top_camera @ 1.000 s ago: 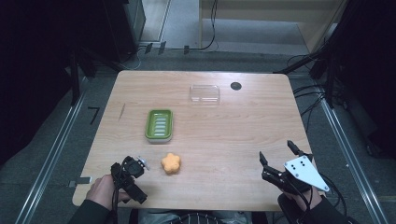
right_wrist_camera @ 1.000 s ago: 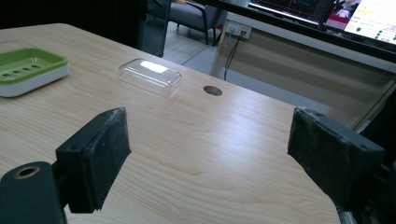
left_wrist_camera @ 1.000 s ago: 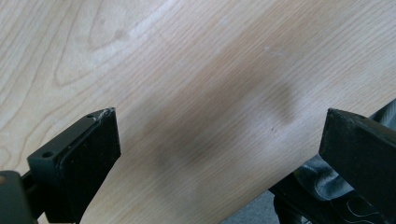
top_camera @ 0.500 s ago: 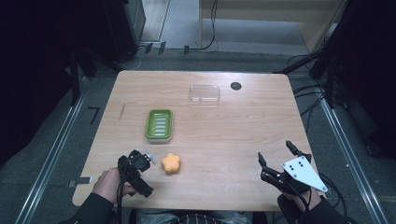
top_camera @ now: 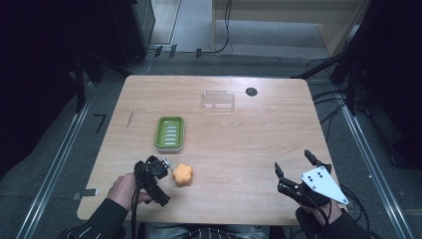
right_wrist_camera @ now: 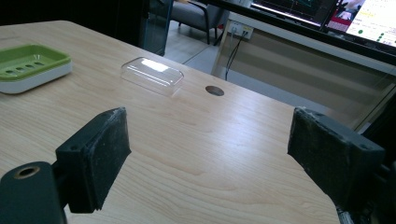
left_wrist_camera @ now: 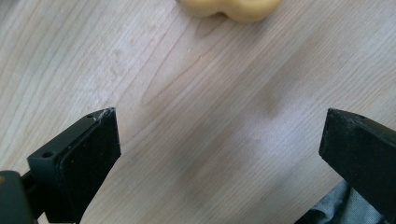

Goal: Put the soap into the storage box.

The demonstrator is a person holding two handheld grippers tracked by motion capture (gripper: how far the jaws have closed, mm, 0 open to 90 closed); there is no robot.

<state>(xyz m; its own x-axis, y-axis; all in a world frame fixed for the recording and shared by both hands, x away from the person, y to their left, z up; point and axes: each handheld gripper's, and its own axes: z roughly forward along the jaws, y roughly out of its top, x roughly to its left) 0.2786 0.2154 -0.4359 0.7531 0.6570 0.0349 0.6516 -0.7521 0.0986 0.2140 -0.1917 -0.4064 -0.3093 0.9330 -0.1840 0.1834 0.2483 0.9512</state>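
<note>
An orange flower-shaped soap (top_camera: 182,174) lies on the wooden table (top_camera: 239,139) near its front left. My left gripper (top_camera: 158,179) sits just left of the soap, open and holding nothing. In the left gripper view the soap (left_wrist_camera: 229,7) lies at the top edge, ahead of the wide-apart jaws of the left gripper (left_wrist_camera: 219,140), with bare wood between them. My right gripper (top_camera: 292,162) hovers open at the front right with nothing in it. A green soap dish (top_camera: 170,133) stands behind the soap.
A clear plastic lid (top_camera: 218,100) rests at the back middle, beside a round black hole (top_camera: 251,91). The right gripper view has the dish (right_wrist_camera: 28,65), the lid (right_wrist_camera: 152,74) and the hole (right_wrist_camera: 215,90) far ahead of the right gripper (right_wrist_camera: 210,149).
My left gripper has moved right and a little forward, up close to the orange soap. The right gripper has barely shifted.
</note>
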